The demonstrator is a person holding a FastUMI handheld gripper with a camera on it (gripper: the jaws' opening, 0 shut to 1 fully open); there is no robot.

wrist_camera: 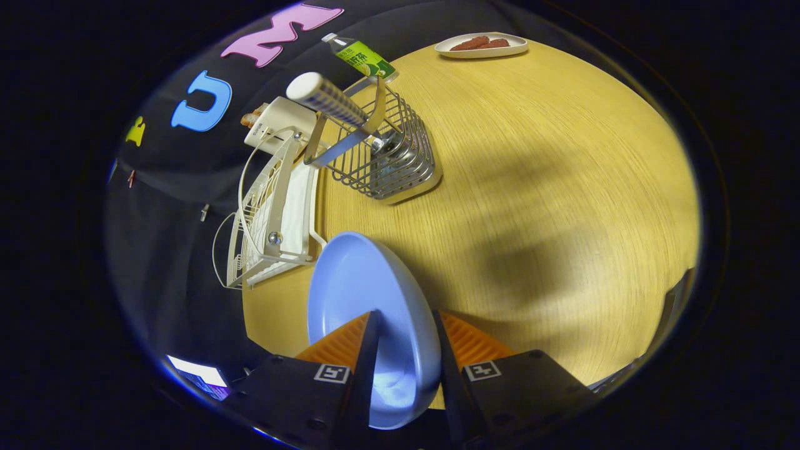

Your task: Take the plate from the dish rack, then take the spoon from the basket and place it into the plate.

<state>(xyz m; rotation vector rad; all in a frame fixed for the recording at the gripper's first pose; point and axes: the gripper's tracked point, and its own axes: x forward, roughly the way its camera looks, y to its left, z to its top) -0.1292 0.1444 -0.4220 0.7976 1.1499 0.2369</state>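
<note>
The gripper (405, 325) has both fingers pinching the blue plate (365, 300) on edge, clear of the dish rack (269, 212) and just beside it — step one looks nearly done. Next: lay it flat on the table (531, 187), then reach beyond the rack to the basket (390, 159) for the spoon (328, 100)

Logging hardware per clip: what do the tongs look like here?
The tongs have two wedge-shaped fingers with ribbed outer faces, narrowing toward the tips. Each sits on a dark, blocky body bearing a small square black-and-white marker near its base. No cables or sleeve are visible.
</note>
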